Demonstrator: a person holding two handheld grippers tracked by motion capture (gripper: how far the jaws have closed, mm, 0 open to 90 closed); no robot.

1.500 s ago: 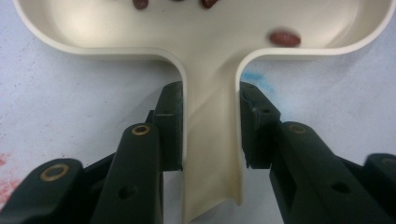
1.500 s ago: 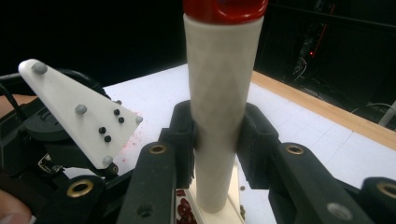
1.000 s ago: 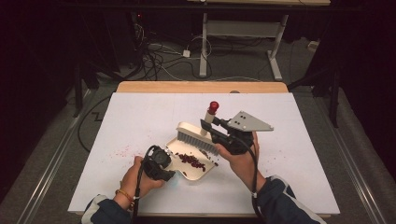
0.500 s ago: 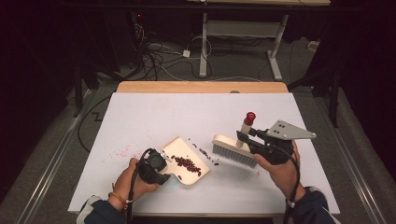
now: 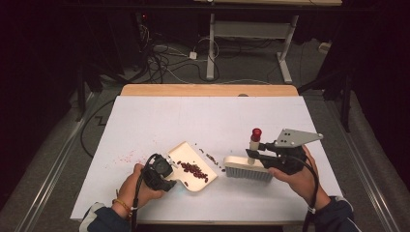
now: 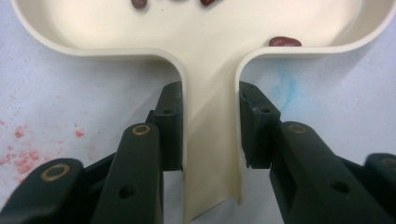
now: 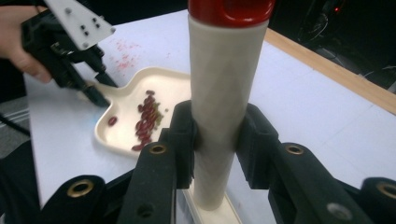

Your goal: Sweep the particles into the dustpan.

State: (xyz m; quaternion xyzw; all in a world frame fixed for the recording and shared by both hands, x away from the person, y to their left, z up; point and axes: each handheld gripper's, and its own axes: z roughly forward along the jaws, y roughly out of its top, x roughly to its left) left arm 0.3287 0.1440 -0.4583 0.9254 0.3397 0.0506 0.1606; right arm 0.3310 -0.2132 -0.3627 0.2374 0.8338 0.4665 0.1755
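Observation:
A cream dustpan (image 5: 187, 157) lies on the white table with several dark red beans (image 5: 193, 168) in it. My left gripper (image 5: 167, 170) is shut on the dustpan's handle (image 6: 211, 140), a pad pressed to each side. A cream hand brush (image 5: 247, 167) with grey bristles and a red-tipped handle (image 5: 255, 137) stands on the table to the right of the pan. My right gripper (image 5: 251, 153) is shut on that upright handle (image 7: 219, 93). Some loose beans (image 5: 212, 158) lie between the pan's mouth and the brush.
Red stains (image 5: 126, 157) mark the white table cover (image 5: 203, 116) left of the pan. A wooden edge (image 5: 208, 90) runs along the far side. Cables (image 5: 164, 63) and a desk frame (image 5: 251, 34) stand on the dark floor beyond.
My right gripper carried the brush from over the dustpan out to the right and set it on the table. The left gripper and the pan stayed put.

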